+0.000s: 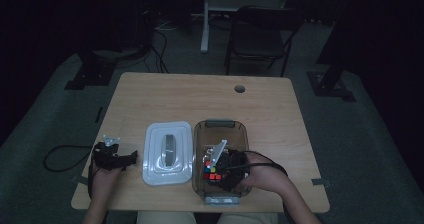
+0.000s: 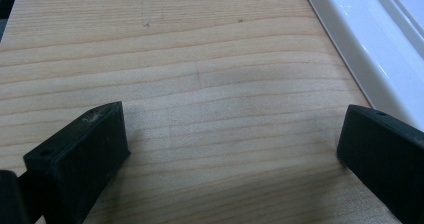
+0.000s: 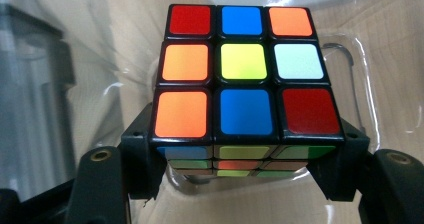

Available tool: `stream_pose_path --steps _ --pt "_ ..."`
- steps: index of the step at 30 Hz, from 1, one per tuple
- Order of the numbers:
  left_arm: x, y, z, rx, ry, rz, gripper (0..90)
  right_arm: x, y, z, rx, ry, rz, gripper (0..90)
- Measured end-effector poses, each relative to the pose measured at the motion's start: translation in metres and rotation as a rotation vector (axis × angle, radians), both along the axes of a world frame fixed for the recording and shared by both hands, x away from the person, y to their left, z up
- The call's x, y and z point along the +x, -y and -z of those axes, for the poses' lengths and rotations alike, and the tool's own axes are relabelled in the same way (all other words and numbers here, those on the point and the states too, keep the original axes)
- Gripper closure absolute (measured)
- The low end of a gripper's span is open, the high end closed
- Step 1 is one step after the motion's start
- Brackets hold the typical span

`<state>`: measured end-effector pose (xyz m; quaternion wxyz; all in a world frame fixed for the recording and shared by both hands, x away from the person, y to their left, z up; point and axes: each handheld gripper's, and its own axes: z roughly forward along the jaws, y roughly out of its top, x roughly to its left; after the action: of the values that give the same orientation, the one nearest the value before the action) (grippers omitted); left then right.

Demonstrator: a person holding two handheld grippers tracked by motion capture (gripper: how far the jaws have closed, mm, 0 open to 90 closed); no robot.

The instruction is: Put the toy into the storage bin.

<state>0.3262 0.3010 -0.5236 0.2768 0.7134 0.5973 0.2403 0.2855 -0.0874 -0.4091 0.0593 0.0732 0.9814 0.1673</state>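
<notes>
A scrambled puzzle cube (image 3: pixel 244 79) is gripped between the jaws of the right claw (image 1: pixel 214 170), pressed on both sides, and is held inside the clear plastic container (image 1: pixel 243 134) at the near edge of the bench (image 1: pixel 200 96). The left claw (image 2: pixel 232 149) is rested wide open and empty on the bare wood. Just beside it, the white lid (image 1: pixel 167 152) is laid flat left of the container.

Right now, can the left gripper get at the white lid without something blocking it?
Probably yes. The left gripper rests open on bare table, and the white lid lies just beside it with nothing between.
</notes>
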Motion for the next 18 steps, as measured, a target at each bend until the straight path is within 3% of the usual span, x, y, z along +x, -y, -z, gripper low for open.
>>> stream_pose_path --steps 10,18 --pt "0.000 0.000 0.000 0.000 0.000 0.000 0.6 0.009 -0.011 0.009 -0.088 -0.009 0.007 34.0" --pt "0.000 0.000 0.000 0.000 0.000 0.000 0.6 0.011 -0.021 0.019 -0.209 0.001 -0.007 34.0"
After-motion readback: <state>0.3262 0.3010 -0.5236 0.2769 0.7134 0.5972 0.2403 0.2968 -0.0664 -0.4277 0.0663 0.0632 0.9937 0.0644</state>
